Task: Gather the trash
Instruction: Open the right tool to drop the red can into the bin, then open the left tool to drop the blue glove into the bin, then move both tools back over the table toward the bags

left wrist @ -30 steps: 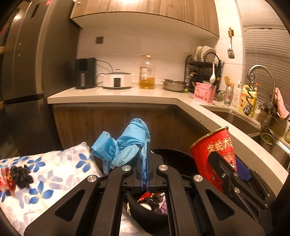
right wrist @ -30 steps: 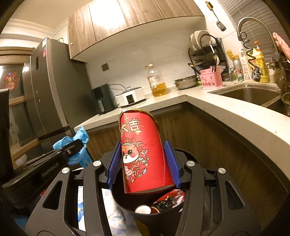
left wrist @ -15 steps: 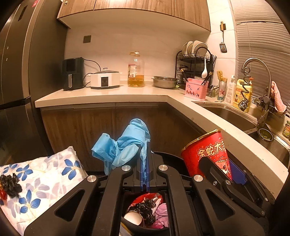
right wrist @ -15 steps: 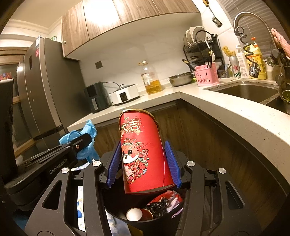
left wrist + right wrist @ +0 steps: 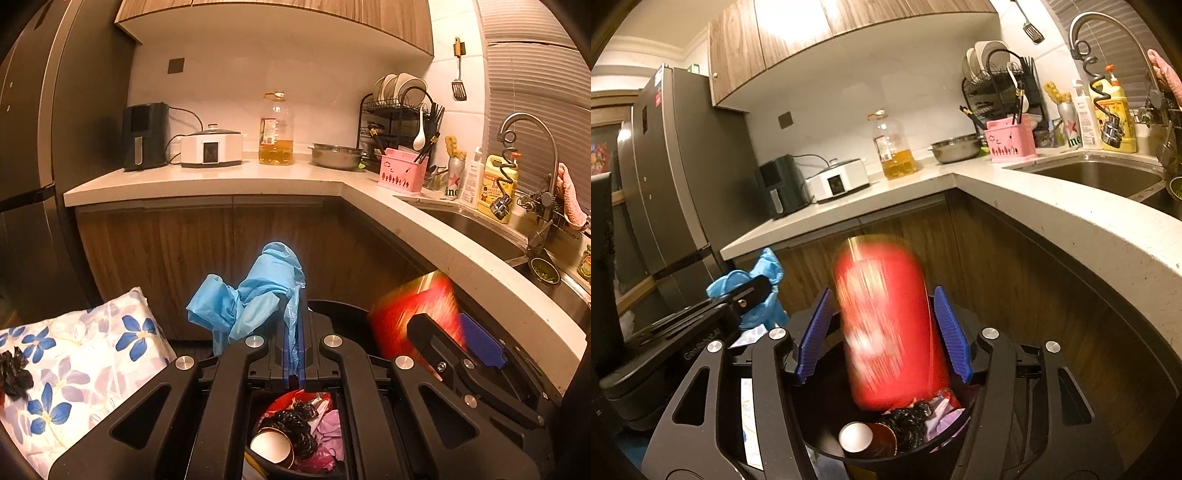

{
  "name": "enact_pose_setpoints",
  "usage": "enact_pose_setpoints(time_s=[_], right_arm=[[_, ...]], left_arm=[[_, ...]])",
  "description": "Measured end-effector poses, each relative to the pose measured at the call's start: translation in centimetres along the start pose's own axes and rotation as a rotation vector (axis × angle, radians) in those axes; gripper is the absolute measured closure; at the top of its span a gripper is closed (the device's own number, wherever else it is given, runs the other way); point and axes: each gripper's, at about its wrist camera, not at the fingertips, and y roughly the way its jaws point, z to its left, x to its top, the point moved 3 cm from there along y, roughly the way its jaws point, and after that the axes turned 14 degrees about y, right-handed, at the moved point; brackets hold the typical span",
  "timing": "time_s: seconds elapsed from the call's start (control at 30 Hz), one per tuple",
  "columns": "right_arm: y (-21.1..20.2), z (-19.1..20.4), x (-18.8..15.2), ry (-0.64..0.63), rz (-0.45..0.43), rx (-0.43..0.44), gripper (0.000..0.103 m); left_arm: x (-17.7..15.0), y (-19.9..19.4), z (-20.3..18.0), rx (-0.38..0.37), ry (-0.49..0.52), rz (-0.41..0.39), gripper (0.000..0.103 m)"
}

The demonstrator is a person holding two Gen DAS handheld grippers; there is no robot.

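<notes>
the left tool [image 5: 293, 354] is clenched on a crumpled blue plastic glove [image 5: 255, 295], whose bulk sticks up and to the left of the blue pads while a strip of it runs down between them. to its left lies a white cloth with blue flowers [image 5: 77, 354], with a black crumpled scrap [image 5: 13, 373] on its left edge. below the left tool stands a black trash bin [image 5: 827, 417], already holding a round white-faced cup bottom [image 5: 271, 445], black crumpled pieces and pinkish wrappers [image 5: 330, 432]. to the right, the right tool [image 5: 884, 332] has its jaws opening; a red paper cup [image 5: 890, 332], motion-blurred, is between the blue pads [image 5: 951, 332] with gaps showing on both sides, its lower end just over the trash in the bin. in the left wrist view that cup appears as a red blur [image 5: 413, 314] beside the right tool's finger. behind everything, the pale surface [image 5: 229, 181] carries a black air fryer [image 5: 144, 136], a white cooker [image 5: 212, 147], an oil bottle [image 5: 277, 129], a steel bowl [image 5: 338, 155], a pink utensil holder [image 5: 402, 171] and a dish rack [image 5: 400, 114], then bends right toward the sink [image 5: 1097, 175] and its faucet [image 5: 532, 147].
</notes>
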Motion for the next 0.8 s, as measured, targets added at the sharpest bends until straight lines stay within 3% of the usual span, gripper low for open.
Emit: enact_pose_setpoints(time_s=[0.1, 0.27, 0.37, 0.4, 0.53, 0.8], right_arm=[[0.0, -0.6, 0.0, 0.015, -0.004, -0.013, 0.037], [-0.4, -1.9, 0.2, 0.051, -0.016, -0.042, 0.035], [-0.7, -2.4, 0.1, 0.062, -0.012, -0.053, 0.034], [-0.7, -2.4, 0.0, 0.061, -0.012, -0.057, 0.034], [-1.1, -2.4, -0.1, 0.054, -0.014, -0.066, 0.033], [-1.6, -2.2, 0.0, 0.063, -0.02, -0.068, 0.032]], left_arm=[[-0.3, 0.6, 0.1, 0.008, -0.001, 0.012, 0.101], [-0.8, 1.7, -0.4, 0.003, 0.004, 0.036, 0.098], [-1.2, 2.1, -0.7, 0.003, 0.022, 0.049, 0.073], [-1.4, 2.2, -0.8, 0.008, 0.023, 0.051, 0.056], [-2.0, 2.0, -0.3, 0.035, 0.012, 0.06, 0.034], [-2.5, 1.5, 0.0, 0.041, 0.004, 0.069, 0.025]])
